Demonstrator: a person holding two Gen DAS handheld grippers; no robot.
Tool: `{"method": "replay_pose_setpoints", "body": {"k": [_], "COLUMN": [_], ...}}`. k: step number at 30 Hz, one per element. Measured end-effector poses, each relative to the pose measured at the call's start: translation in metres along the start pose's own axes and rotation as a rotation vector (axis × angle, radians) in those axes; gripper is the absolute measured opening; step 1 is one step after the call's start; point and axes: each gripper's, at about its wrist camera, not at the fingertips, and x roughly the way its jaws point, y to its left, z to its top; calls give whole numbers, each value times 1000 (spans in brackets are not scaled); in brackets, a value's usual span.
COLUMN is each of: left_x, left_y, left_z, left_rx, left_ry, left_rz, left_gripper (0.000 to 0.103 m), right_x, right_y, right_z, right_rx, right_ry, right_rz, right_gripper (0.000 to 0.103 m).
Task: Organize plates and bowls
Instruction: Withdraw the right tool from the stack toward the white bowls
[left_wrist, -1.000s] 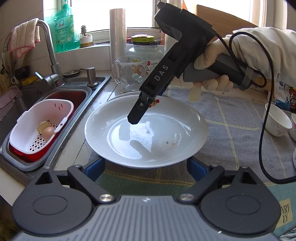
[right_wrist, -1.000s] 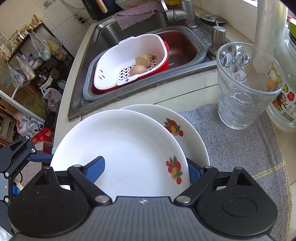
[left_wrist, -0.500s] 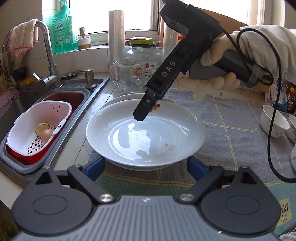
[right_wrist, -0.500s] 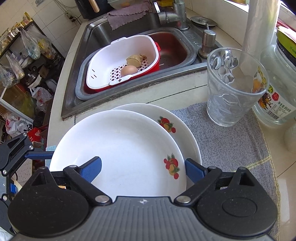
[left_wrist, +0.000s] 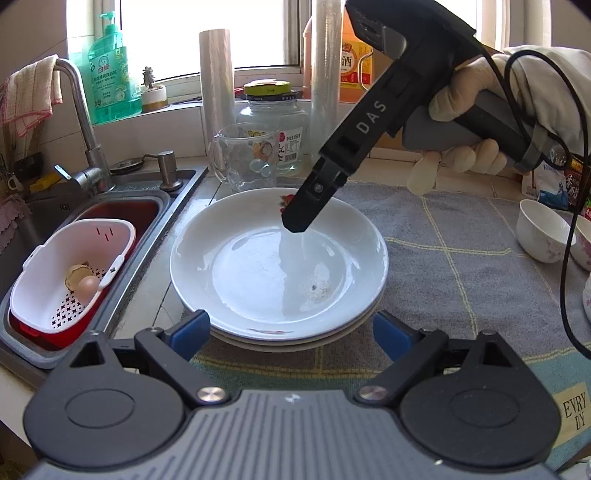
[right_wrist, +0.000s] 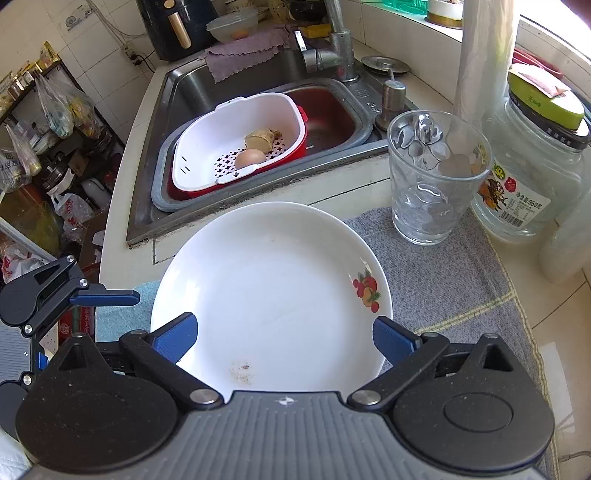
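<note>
Plates (left_wrist: 279, 266) sit stacked on a grey checked cloth (left_wrist: 461, 266) at the counter's sink-side edge, the top one white with a fruit print (right_wrist: 365, 290) near its rim. The right gripper (right_wrist: 284, 332) hangs over the stack, its jaws opening wide with nothing pressed between them; a gloved hand (left_wrist: 465, 122) holds it. The left gripper (left_wrist: 291, 330) waits at the stack's near rim, jaws apart on either side, not touching. A glass mug (right_wrist: 436, 177) and a lidded jar (right_wrist: 535, 162) stand just beyond the plates. Two small bowls (left_wrist: 543, 230) rest toward the cloth's far right edge. A white strainer basket (right_wrist: 240, 140) lies in the sink (right_wrist: 177, 88).
</note>
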Motion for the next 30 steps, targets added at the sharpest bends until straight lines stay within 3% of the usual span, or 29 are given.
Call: {"method": "replay_pose_setpoints", "body": {"k": [16,20,24,30], "left_x": [-4,-3,-3,0], "left_y": [-1,-8,-14,-24], "left_z": [9,11,14,20], "left_rx": [63,109,160,244], "left_ry": [-52,-69,-93,-114], "left_rz": [-104,-100,-129,-241], "left_gripper": [97,97,98,101], "right_x": [-37,-48,-56,-74], "right_y": [37,48,57,73], "right_z": [-37,-52,-73,-111], "right_rx": [41,64,141,312], "right_ry": [-137,-176,-237,-340], "right_rz": [-161,-258,-354,-462], "right_gripper": [103,103,103,103]}}
